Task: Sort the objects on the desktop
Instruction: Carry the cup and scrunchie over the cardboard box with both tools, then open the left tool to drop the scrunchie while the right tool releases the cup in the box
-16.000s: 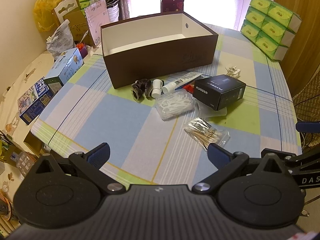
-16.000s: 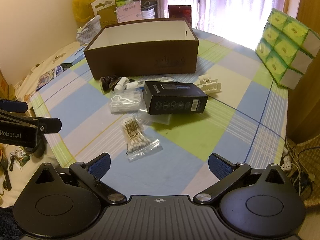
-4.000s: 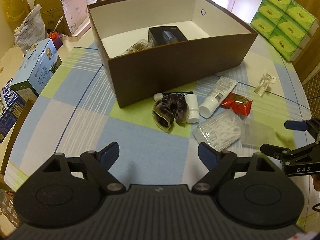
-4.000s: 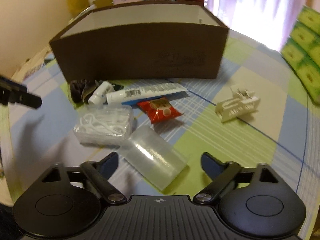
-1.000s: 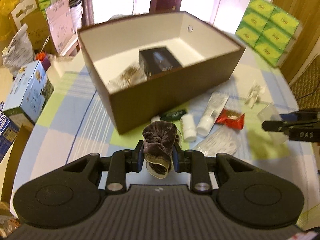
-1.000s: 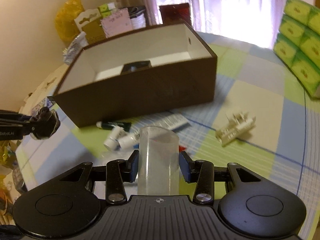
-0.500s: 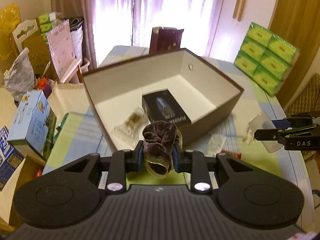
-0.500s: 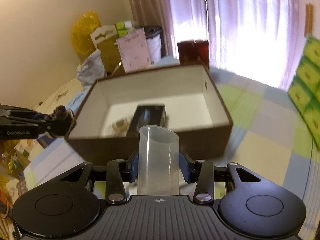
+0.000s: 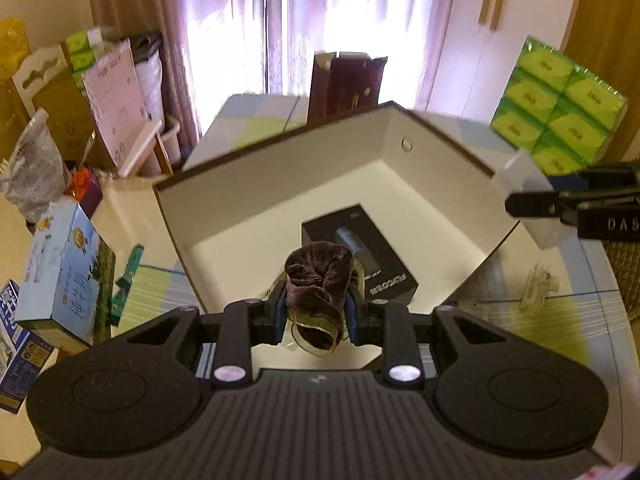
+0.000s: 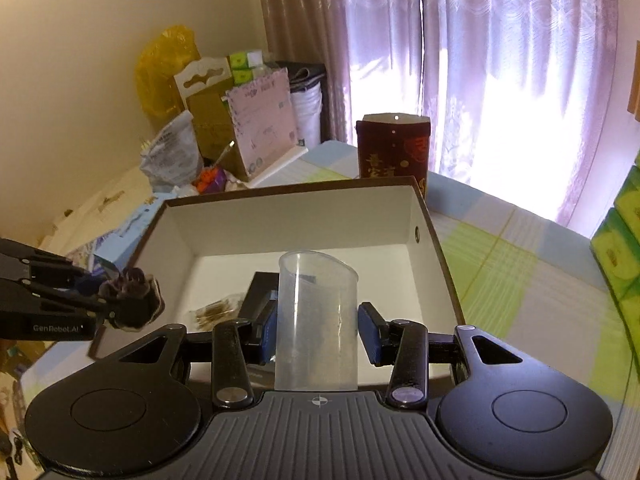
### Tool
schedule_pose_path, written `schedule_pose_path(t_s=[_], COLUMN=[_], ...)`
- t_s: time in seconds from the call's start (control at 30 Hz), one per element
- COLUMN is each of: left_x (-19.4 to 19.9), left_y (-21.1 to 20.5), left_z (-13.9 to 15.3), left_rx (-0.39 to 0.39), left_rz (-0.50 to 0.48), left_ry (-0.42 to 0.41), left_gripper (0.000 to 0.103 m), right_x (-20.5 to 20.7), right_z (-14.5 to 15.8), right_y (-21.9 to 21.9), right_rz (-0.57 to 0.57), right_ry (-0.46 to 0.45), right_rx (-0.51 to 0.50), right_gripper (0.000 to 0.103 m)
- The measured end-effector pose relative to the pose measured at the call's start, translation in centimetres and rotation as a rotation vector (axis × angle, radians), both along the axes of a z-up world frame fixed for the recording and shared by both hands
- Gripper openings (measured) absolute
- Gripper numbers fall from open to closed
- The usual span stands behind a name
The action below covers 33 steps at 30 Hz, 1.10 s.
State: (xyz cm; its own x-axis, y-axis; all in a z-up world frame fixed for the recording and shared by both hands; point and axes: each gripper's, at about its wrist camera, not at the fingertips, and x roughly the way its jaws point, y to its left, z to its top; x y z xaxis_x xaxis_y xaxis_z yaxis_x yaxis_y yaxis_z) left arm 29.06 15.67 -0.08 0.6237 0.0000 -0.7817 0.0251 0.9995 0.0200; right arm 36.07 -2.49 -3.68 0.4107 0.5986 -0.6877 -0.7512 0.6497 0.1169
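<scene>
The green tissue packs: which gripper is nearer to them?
Right. The right gripper hangs at the box side toward the green tissue packs; the left gripper is at the opposite side, farther away.

Left gripper (image 9: 316, 312) clamped, full; right gripper (image 10: 318, 332) clamped, full.

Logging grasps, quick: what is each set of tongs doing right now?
Left tongs: closed on the brown scrunchie.
Right tongs: closed on the clear plastic cup.

"DAS" on the right hand-held gripper (image 9: 532, 203), "GenRobot.AI" on the left hand-held gripper (image 10: 105, 307)
</scene>
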Motion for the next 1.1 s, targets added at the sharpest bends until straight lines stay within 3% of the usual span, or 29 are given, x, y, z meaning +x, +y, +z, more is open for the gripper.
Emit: schedule_pose_path(t_s=[0.43,0.67,0.83,0.97,1.1], left_x=[4.2,5.7,6.1,6.5,6.8], left_y=[0.8,0.3,0.0,-0.2,-0.3], left_z=[-4.8,-7.0,-7.4,-7.2,-7.0], left_rx=[-0.035,-0.02,-0.007,0.002,0.024], left_rz=[0.05,0.047,0.037,0.025,0.028], left_ry=[0.183,0.25,0.258,0.251,0.239], left_gripper=[0.024,0.03,0.041,0.055,0.058], right_x=[3.9,5.1,5.7,6.1,6.3], right_z=[-3.5,-5.3,-6.2,-7.0,-7.7], right_y=[2.2,2.9,3.2,3.3,3.4], right_rz=[0.002,0.01,0.015,0.02,0.029], right_ry=[0.058,0.075,0.076,0.081,0.078], right_rx=[-0.101,-0.147,-0.178,-0.203,-0.233], right_gripper=[0.04,0.04,0.04,0.04,0.04])
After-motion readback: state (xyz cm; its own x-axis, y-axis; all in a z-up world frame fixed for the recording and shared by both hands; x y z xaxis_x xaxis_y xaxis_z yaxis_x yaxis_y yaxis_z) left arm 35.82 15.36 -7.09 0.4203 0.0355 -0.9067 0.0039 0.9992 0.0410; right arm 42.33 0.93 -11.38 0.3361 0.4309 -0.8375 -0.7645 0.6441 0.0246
